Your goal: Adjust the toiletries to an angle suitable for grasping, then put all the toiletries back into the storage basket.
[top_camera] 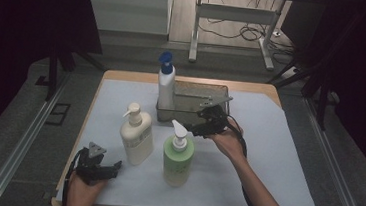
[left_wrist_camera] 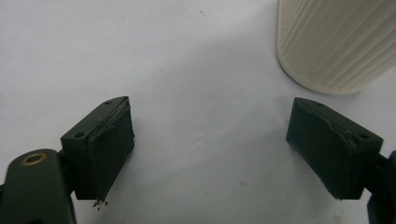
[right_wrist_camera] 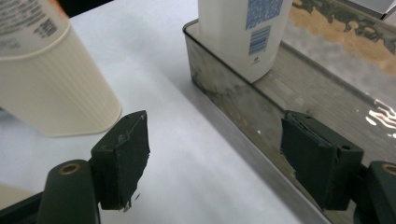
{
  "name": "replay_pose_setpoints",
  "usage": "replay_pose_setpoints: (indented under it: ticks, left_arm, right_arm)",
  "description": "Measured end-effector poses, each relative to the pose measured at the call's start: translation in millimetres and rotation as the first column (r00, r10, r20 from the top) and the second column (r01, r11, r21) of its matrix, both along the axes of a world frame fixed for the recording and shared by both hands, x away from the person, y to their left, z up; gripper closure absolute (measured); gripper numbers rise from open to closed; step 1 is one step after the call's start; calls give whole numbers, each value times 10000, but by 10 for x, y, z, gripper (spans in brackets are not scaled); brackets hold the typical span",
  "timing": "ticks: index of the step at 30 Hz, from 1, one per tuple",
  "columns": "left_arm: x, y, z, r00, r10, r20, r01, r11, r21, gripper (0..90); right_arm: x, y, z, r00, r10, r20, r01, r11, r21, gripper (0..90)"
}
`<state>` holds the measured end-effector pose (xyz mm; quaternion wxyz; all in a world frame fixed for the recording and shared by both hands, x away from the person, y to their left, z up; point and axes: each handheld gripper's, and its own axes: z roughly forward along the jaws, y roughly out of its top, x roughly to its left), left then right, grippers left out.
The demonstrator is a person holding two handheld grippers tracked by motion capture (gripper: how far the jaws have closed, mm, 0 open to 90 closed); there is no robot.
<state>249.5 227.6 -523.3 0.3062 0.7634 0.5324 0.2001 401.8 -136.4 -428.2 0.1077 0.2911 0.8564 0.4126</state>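
**Q:** Near the far edge of the table (top_camera: 286, 157), what is shown?

**A:** A metal tray (top_camera: 219, 93) is seen set at the middle of the far edge, on the pale sheet (top_camera: 274, 181) by which the table is covered. A white bottle with a blue pump (top_camera: 166, 84) is stood upright in the tray's left end. The right gripper (top_camera: 194, 129) is held just in front of the tray's near wall. Its jaws are parted and nothing is grasped; in the right gripper view the tray's near wall (right_wrist_camera: 233, 102) is seen running between them, untouched by either pad.

**Q:** How are the other bottles placed?

**A:** A cream pump bottle (top_camera: 136, 135) is stood left of centre, and a green pump bottle (top_camera: 177, 158) just to its right, nearer the front edge. Both are upright and apart from each other.

**Q:** And the left gripper?

**A:** The left gripper (top_camera: 114, 168) is held low near the front left corner. Its jaws are spread wide over bare sheet, nothing being gripped; the ribbed base of the cream pump bottle (left_wrist_camera: 334, 42) is seen beyond its right jaw, clear of it.
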Motion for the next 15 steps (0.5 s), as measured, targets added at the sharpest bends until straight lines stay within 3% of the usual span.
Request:
replay_pose_setpoints:
  ticks: [15]
  left_arm:
    - [0,0,0,10000,1,2,-1,10000,5,145]
  right_arm:
    - [-287,-230,-96,9995,317,30,-317,9994,-167,200]
